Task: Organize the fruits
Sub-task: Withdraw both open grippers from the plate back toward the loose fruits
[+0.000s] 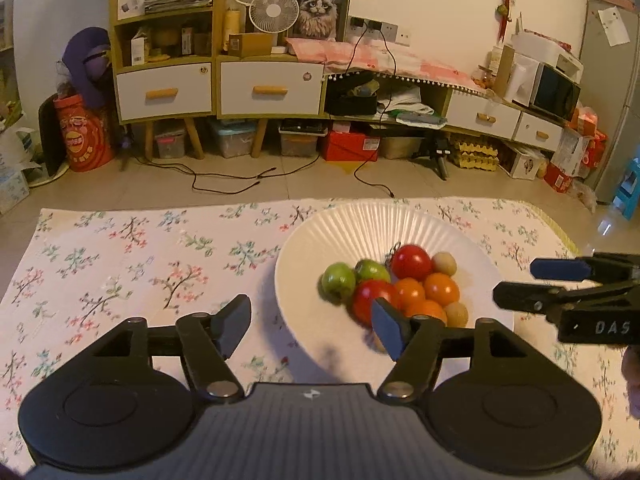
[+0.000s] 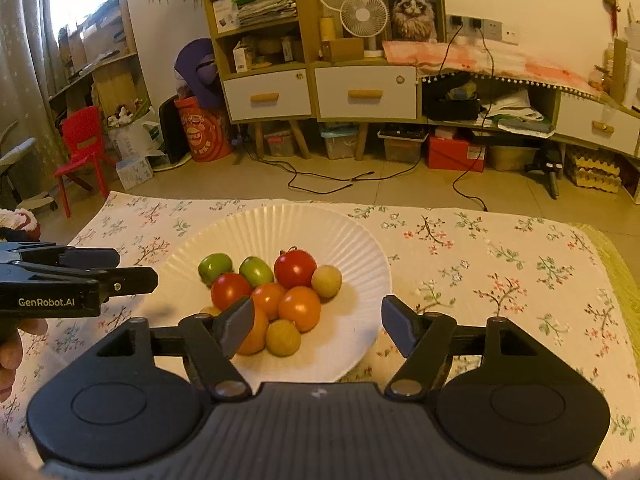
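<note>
Home living room: drawer cabinets, cat picture, fans.

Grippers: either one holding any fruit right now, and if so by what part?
Nothing is held. The left gripper and right gripper are both open with empty jaws; all the fruit lies on the white plate.

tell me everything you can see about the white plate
The white plate is round and shallow with fine radial ridges fanning out to its rim, like fluted paper or ceramic; which one I cannot tell. It lies flat on the floral tablecloth. Small round fruits are clustered at its middle: two green, two red, several orange and a few pale yellow-brown ones. Neither open gripper touches it.
</note>
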`<move>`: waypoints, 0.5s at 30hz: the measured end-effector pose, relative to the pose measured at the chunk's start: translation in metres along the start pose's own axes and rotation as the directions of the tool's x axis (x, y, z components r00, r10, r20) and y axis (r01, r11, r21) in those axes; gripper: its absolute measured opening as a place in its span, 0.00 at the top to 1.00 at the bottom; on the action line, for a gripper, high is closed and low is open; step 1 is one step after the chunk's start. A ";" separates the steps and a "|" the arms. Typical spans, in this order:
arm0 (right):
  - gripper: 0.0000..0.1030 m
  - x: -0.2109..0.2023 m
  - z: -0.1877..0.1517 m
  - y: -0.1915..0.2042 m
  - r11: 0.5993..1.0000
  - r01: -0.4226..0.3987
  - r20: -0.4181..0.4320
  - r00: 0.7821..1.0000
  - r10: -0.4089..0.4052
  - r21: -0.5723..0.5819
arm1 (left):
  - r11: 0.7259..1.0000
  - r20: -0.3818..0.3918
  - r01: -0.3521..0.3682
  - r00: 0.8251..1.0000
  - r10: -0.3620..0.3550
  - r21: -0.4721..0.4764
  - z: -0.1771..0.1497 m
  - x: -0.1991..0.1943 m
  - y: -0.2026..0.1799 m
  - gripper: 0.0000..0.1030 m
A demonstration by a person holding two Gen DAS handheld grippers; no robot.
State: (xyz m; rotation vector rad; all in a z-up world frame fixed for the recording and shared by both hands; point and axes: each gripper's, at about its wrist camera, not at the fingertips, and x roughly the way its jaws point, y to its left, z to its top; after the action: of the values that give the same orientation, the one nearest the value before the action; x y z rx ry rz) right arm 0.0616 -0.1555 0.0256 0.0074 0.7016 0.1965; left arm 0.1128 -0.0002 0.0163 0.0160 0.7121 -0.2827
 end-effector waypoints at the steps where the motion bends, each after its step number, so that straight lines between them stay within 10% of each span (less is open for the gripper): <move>1: 0.33 -0.002 -0.001 0.000 1.000 0.000 -0.001 1.000 0.000 0.000 | 1.000 -0.004 -0.002 1.000 0.002 0.003 -0.003 -0.002 0.001 0.31; 15: 0.19 -0.016 -0.024 0.018 1.000 -0.024 -0.038 0.999 0.024 -0.008 | 0.999 -0.051 -0.024 0.998 0.025 0.033 -0.039 -0.028 0.012 0.12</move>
State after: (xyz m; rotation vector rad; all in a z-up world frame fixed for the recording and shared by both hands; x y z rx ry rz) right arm 0.0309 -0.1421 0.0185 0.0042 0.7382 0.2232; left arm 0.0709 0.0227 0.0041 0.0626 0.7584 -0.2710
